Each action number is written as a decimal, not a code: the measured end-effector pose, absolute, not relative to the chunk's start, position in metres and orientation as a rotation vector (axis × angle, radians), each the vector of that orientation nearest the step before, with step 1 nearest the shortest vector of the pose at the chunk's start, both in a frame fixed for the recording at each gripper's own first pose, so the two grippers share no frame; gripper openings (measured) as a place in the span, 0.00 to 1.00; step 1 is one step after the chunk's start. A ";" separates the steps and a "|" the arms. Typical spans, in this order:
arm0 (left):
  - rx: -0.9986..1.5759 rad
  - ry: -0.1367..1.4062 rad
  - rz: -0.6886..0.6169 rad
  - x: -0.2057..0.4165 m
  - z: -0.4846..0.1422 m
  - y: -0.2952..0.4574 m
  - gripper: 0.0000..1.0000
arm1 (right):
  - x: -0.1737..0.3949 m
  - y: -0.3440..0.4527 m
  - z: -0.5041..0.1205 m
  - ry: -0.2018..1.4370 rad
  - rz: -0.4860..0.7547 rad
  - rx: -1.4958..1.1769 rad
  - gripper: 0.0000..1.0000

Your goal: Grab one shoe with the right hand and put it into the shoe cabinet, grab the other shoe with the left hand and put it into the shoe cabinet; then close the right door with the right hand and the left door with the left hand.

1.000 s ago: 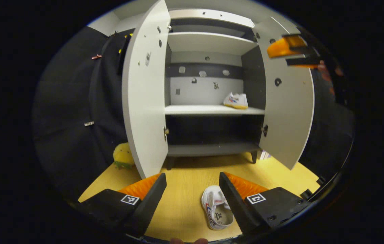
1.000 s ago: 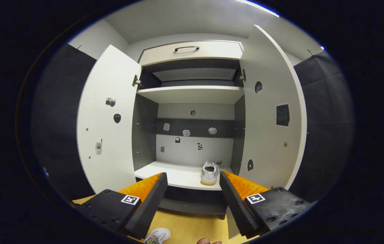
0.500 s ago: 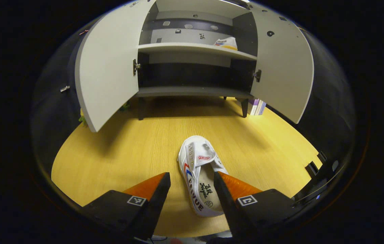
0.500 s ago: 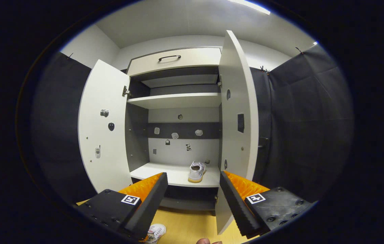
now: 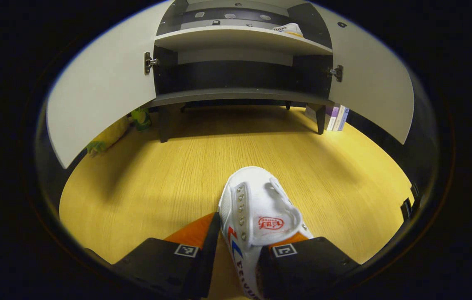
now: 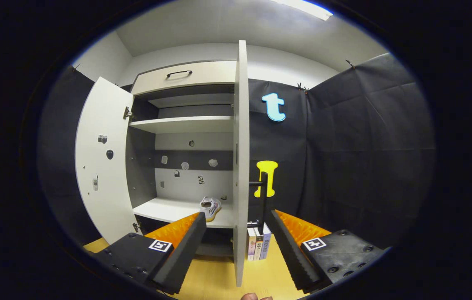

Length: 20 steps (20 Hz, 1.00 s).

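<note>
The left tongs (image 5: 238, 254) are straddling the heel end of a white shoe (image 5: 257, 216) lying on the yellow wooden floor (image 5: 169, 175) in front of the shoe cabinet (image 5: 240, 79); I cannot tell whether both fingers are pressing on it. The second shoe (image 6: 210, 207) is sitting on the cabinet's white middle shelf (image 6: 165, 210), toward its right end. The right tongs (image 6: 238, 243) are standing wide and holding nothing, facing the edge of the cabinet's right door (image 6: 241, 166). The left door (image 6: 102, 166) is hanging open. 3 books (image 6: 257, 246) are standing on the floor beside the cabinet.
</note>
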<state>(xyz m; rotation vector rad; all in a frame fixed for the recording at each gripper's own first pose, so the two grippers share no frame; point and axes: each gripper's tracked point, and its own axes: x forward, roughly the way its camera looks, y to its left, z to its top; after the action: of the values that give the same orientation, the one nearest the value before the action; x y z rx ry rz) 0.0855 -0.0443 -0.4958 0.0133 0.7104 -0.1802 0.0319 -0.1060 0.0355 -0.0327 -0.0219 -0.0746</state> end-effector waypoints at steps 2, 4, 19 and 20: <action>0.009 0.711 -0.152 0.093 -0.498 -0.040 0.39 | 0.031 -0.117 0.035 -0.022 -0.100 -0.048 0.98; 0.018 0.741 -0.140 0.094 -0.500 -0.036 0.23 | 0.031 -0.126 0.032 -0.017 -0.117 -0.053 0.98; -0.031 0.789 -0.175 0.079 -0.398 -0.037 0.10 | 0.032 -0.140 0.005 0.047 -0.111 0.044 0.98; -0.031 0.768 -0.160 0.082 -0.378 -0.036 0.10 | 0.033 -0.142 0.002 0.054 -0.111 0.045 0.98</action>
<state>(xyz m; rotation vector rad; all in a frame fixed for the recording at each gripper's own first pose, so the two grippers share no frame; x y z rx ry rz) 0.0818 -0.0363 -0.3781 -0.0313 0.7679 -0.1599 0.0328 -0.1415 0.0020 0.0451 0.0544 -0.1106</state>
